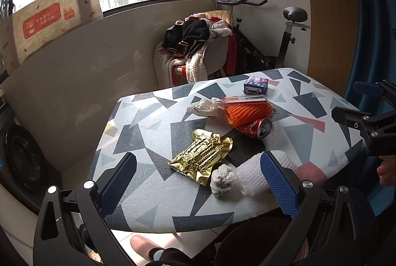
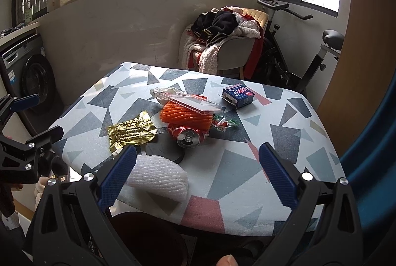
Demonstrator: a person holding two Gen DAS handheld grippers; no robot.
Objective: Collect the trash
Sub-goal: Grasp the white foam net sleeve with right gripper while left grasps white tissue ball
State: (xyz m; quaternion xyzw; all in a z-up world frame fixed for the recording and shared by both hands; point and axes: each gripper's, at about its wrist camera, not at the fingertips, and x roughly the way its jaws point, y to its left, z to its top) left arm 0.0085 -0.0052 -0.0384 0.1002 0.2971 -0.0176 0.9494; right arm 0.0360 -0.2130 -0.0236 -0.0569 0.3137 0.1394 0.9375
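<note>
Left wrist view: left claw (image 1: 198,181) is held low at the near edge of the tabletop (image 1: 138,122), tilted down over it, fingers spread wide apart w/ nothing between the blue pads (image 1: 118,181). Trash lies on the patterned top: gold foil wrapper (image 1: 201,158) roughly mid-table, a wadded tissue ball (image 1: 222,179) just beside its near corner, white foam net (image 1: 250,174) touching the tissue and partly behind the right-hand pad. Further back: crushed red can (image 1: 257,128) on its side, orange foam net (image 1: 245,113) resting against it, clear plastic pack (image 1: 235,101) on top of that, a crumpled pale wrapper (image 1: 198,107) at its left end. Blue carton (image 1: 256,85) sits apart near the far edge. Right claw (image 1: 366,102) shows at the frame's right edge, off the table's side, prongs apart.

Right wrist view: right claw (image 2: 198,179) also hovers over the near edge, angled down, fingers wide, gripping nothing. White foam net (image 2: 160,179) lies just beside its left pad (image 2: 118,176). Gold foil wrapper (image 2: 131,133) is left of centre; can (image 2: 189,137), orange net (image 2: 185,115) and clear pack (image 2: 195,102) bunch mid-table, a small red-green wrapper (image 2: 222,123) just to their right. Blue carton (image 2: 238,93) farther back. Left claw (image 2: 32,117) is at the left edge, beyond the table's side, prongs apart. Dark bin (image 2: 148,238) sits below the table's near edge.
</note>
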